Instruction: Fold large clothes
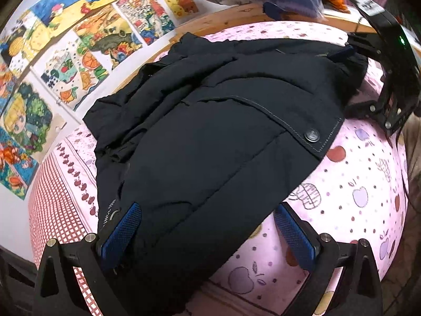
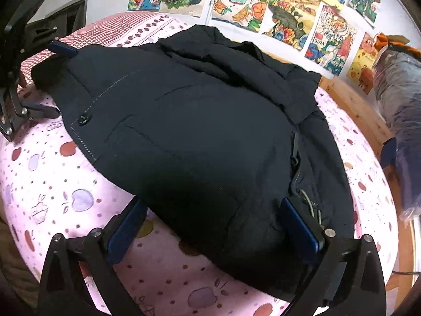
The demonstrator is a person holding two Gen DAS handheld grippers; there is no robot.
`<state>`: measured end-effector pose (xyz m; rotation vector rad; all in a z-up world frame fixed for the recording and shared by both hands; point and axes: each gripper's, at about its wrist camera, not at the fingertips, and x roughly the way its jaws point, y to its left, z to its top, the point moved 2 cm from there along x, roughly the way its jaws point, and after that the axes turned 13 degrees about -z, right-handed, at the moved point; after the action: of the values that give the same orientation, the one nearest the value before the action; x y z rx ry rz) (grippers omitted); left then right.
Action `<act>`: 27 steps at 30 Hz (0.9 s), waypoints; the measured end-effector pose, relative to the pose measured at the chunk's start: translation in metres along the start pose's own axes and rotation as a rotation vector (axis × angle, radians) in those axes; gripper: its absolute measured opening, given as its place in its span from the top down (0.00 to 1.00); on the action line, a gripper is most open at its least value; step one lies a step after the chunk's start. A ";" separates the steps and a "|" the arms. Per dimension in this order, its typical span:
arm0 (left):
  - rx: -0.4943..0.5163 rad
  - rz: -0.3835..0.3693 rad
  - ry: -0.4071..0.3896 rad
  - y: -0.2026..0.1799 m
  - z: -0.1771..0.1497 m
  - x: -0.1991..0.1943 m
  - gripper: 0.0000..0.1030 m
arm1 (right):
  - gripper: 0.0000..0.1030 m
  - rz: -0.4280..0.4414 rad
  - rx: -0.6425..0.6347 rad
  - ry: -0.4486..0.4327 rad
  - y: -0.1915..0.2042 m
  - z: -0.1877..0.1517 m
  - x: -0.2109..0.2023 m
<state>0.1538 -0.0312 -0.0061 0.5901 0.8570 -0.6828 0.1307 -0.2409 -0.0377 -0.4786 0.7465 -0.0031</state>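
A large dark navy padded jacket [image 1: 210, 121] lies spread on a pink apple-print bed sheet [image 1: 355, 184]. It also shows in the right wrist view [image 2: 200, 131]. My left gripper [image 1: 208, 234] is open, its blue-padded fingers straddling the jacket's near hem. My right gripper [image 2: 210, 226] is open, its fingers straddling the opposite hem corner by a drawcord [image 2: 311, 205]. Each gripper shows in the other's view: the right one at the far right [image 1: 347, 79], the left one at the far left [image 2: 59, 77]. A snap button [image 1: 311, 134] sits on the front flap.
A wooden bed frame [image 2: 352, 105] borders the mattress. Colourful drawings [image 2: 284, 8] cover the wall behind. A plastic-wrapped bundle of clothes [image 2: 400, 110] sits at the bed's end. A red checked sheet section [image 1: 55, 192] lies beside the jacket.
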 end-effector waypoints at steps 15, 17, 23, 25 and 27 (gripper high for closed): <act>-0.013 -0.027 -0.017 0.005 0.000 -0.002 0.00 | 0.03 0.094 0.147 -0.047 -0.034 0.031 -0.009; -0.007 -0.033 -0.020 0.003 0.000 -0.003 0.00 | 0.03 0.130 0.194 -0.055 -0.043 0.038 -0.008; 0.017 -0.006 0.002 -0.002 0.001 0.001 0.00 | 0.03 0.176 0.256 -0.063 -0.053 0.051 -0.002; 0.021 0.012 0.011 -0.003 0.001 0.003 0.00 | 0.03 0.168 0.245 -0.065 -0.051 0.051 -0.002; 0.028 0.014 0.015 -0.004 0.001 0.003 0.00 | 0.03 0.160 0.231 -0.066 -0.049 0.050 -0.002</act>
<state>0.1524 -0.0354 -0.0095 0.6265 0.8582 -0.6791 0.1696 -0.2635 0.0157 -0.1968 0.7075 0.0747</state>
